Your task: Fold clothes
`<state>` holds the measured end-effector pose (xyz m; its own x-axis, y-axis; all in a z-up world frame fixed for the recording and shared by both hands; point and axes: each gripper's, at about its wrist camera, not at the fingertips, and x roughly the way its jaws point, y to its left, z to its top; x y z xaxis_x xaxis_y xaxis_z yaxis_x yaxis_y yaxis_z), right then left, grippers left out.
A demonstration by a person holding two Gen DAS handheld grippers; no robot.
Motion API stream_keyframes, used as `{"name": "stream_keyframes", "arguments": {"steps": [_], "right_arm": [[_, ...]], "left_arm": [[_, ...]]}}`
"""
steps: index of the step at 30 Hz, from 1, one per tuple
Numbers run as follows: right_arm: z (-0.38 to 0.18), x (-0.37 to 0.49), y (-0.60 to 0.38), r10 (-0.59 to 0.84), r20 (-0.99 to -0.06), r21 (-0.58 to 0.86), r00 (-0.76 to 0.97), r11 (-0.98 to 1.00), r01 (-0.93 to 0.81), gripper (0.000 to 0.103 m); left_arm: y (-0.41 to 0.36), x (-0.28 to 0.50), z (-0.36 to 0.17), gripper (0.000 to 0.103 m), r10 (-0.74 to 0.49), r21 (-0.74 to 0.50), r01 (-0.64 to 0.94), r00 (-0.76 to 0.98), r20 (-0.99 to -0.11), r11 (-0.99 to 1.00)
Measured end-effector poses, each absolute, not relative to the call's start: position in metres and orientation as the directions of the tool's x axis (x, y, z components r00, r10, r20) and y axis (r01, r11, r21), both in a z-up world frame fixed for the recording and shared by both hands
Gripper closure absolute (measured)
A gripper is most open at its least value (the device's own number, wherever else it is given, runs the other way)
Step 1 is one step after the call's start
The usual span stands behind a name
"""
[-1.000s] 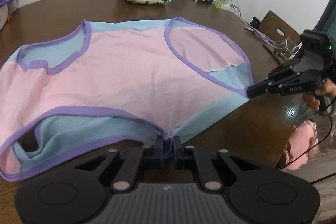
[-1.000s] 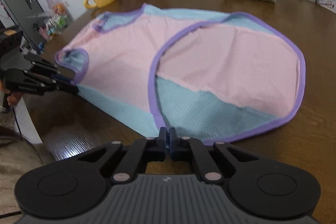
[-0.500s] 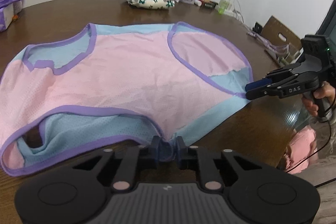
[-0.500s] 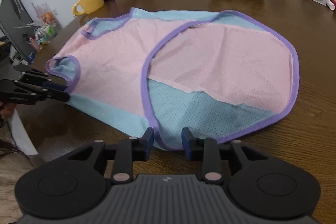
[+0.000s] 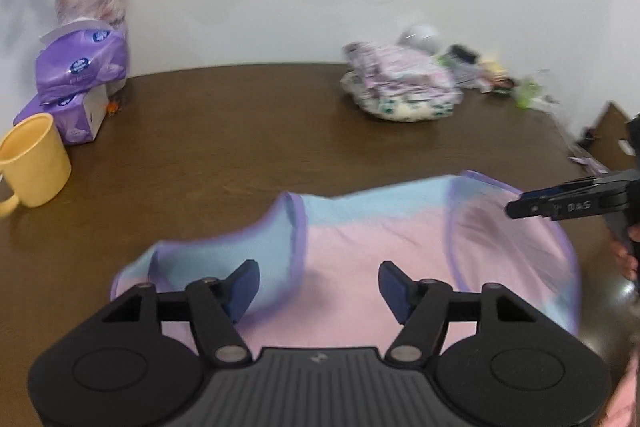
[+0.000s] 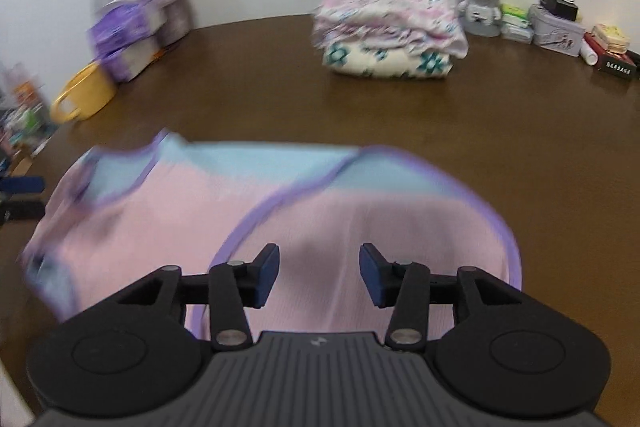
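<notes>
A: Two grippers, both spread wide, nothing pinched. Left hand-held gripper (image 5: 318, 285) hangs over the pink garment (image 5: 360, 259), its fingers clear of the cloth. Right hand-held gripper (image 6: 319, 275) same: jaws apart, hovering over the pink panel.

B: Where's the garment (image 6: 180, 223) rn?

A: On the brown desk (image 5: 240, 147), near edge, close under both cams. Looks doubled over on itself, blue band along the far side, purple binding (image 6: 256, 215) curving across. Pics are blurry, so can't tell if it lies fully flat.

B: How will it handle?

A: Thin mesh-type knit imo, v. light, floppy, no stiffness. It'll sag and drag if lifted from one pt, so take it w/ both grippers. Best hold prob. the purple binding at corners or armholes: thicker edge, less slip. Pinching mid-panel would likely bunch it or grab one layer only.

B: Anything in the way?

A: Folded stack (image 6: 388, 35) sits well apart at the back; yellow mug (image 5: 34, 163) and tissue packs (image 5: 80, 67) far left.
</notes>
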<state>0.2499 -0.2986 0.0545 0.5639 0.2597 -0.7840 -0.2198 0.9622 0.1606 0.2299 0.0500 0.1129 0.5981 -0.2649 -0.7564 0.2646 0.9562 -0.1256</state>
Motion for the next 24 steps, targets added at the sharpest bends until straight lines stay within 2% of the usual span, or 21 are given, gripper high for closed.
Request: {"name": "stream_keyframes", "arguments": {"steps": [7, 8, 10, 12, 14, 20, 21, 22, 24], "right_arm": [[0.034, 0.334, -0.303, 0.211, -0.835, 0.200, 0.508, 0.977, -0.077, 0.058], [0.031, 0.340, -0.303, 0.215, -0.838, 0.209, 0.501, 0.976, -0.068, 0.058], [0.024, 0.349, -0.303, 0.220, -0.844, 0.220, 0.488, 0.974, -0.058, 0.058], [0.020, 0.354, -0.300, 0.206, -0.853, 0.208, 0.480, 0.977, -0.050, 0.059], [0.019, 0.357, -0.298, 0.200, -0.858, 0.203, 0.473, 0.978, -0.047, 0.059], [0.014, 0.363, -0.295, 0.218, -0.858, 0.226, 0.464, 0.973, -0.040, 0.075], [0.014, 0.364, -0.294, 0.226, -0.857, 0.233, 0.463, 0.971, -0.042, 0.089], [0.014, 0.364, -0.294, 0.234, -0.856, 0.241, 0.462, 0.969, -0.044, 0.099], [0.017, 0.364, -0.293, 0.225, -0.847, 0.234, 0.481, 0.971, -0.043, 0.099]], "left_arm": [[0.037, 0.314, 0.084, 0.038, -0.250, -0.194, 0.163, 0.492, -0.834, 0.967], [0.036, 0.323, 0.080, 0.041, -0.252, -0.204, 0.150, 0.476, -0.843, 0.967], [0.035, 0.340, 0.071, 0.050, -0.255, -0.224, 0.122, 0.443, -0.859, 0.967], [0.034, 0.354, 0.062, 0.072, -0.259, -0.241, 0.096, 0.412, -0.874, 0.966], [0.033, 0.356, 0.058, 0.076, -0.263, -0.246, 0.093, 0.404, -0.876, 0.965], [0.035, 0.355, 0.056, 0.080, -0.247, -0.239, 0.074, 0.438, -0.864, 0.968], [0.035, 0.354, 0.056, 0.090, -0.244, -0.238, 0.071, 0.445, -0.861, 0.969], [0.036, 0.354, 0.055, 0.098, -0.241, -0.237, 0.067, 0.453, -0.858, 0.969], [0.037, 0.354, 0.055, 0.101, -0.235, -0.235, 0.059, 0.468, -0.852, 0.970]]}}
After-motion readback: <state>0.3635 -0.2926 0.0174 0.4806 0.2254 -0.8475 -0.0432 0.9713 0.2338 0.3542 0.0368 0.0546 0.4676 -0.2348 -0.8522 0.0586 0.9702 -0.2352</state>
